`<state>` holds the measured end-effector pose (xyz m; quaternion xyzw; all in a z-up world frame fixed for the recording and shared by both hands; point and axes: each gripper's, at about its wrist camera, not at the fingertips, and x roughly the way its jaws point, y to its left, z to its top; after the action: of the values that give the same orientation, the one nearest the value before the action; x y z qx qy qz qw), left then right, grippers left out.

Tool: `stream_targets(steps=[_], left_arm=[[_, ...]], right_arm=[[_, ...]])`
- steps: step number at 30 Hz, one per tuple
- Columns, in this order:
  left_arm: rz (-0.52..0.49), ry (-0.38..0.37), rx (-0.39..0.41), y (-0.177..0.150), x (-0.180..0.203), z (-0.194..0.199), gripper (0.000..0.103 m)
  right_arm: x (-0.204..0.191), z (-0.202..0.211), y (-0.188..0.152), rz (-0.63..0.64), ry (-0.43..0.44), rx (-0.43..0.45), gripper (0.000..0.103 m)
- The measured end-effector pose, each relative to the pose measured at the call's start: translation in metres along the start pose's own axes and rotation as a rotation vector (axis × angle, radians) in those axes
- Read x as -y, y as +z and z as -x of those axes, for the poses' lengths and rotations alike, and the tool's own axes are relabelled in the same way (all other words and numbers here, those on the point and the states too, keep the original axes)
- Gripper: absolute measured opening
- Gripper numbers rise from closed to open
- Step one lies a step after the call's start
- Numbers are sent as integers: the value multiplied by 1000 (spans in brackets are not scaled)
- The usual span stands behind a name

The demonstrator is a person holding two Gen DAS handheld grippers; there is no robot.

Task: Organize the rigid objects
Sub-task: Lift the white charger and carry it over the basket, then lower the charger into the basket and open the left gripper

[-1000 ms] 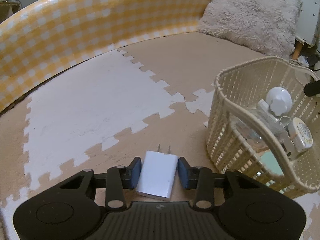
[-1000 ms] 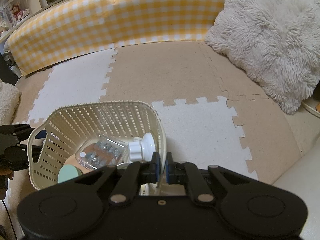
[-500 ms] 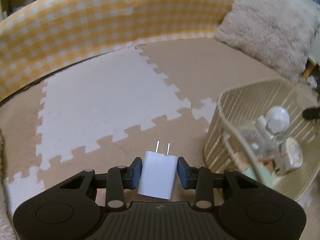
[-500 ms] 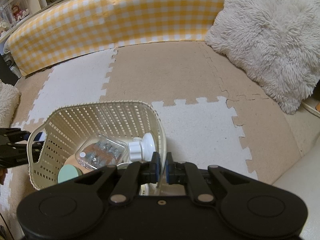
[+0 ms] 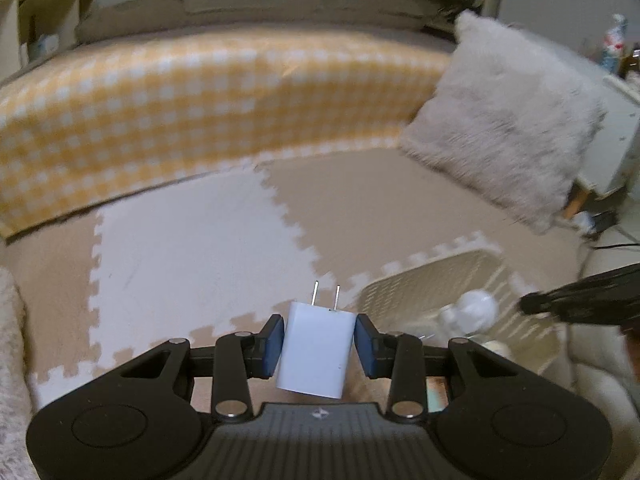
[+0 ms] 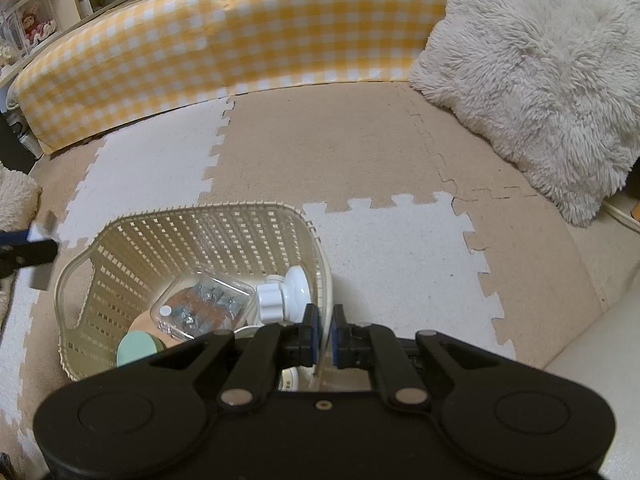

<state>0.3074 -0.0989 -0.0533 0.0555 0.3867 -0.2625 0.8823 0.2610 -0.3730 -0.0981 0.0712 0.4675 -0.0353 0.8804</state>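
Observation:
My left gripper [image 5: 319,346] is shut on a white wall charger [image 5: 316,354], prongs pointing forward, held in the air above the foam mat. The cream plastic basket [image 5: 448,280] lies below and to its right. In the right wrist view the basket [image 6: 192,232] holds a clear box of small metal parts [image 6: 200,308], a white knobbed fitting [image 6: 284,292] and a mint-green lid [image 6: 138,348]. My right gripper [image 6: 324,336] is shut on the basket's near right rim. The left gripper shows blurred at the left edge [image 6: 24,256].
A yellow checked bolster [image 6: 224,36] runs along the back. A fluffy grey-white cushion [image 6: 536,72] leans at the right. White and tan foam puzzle tiles [image 6: 320,144] cover the floor. Shelves with small items stand at the far left [image 6: 32,28].
My left gripper has lifted the charger off the mat and raised it, and the view has tilted up toward the bolster. The right gripper has held still on the basket rim.

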Motion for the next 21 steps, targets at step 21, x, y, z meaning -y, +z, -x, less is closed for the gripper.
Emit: stream_targets(steps=[21], left_arm=[[-130,-40,-85,-5,64,-41,40]], right_arm=[[-2,0,0,8,-10,-1,7]])
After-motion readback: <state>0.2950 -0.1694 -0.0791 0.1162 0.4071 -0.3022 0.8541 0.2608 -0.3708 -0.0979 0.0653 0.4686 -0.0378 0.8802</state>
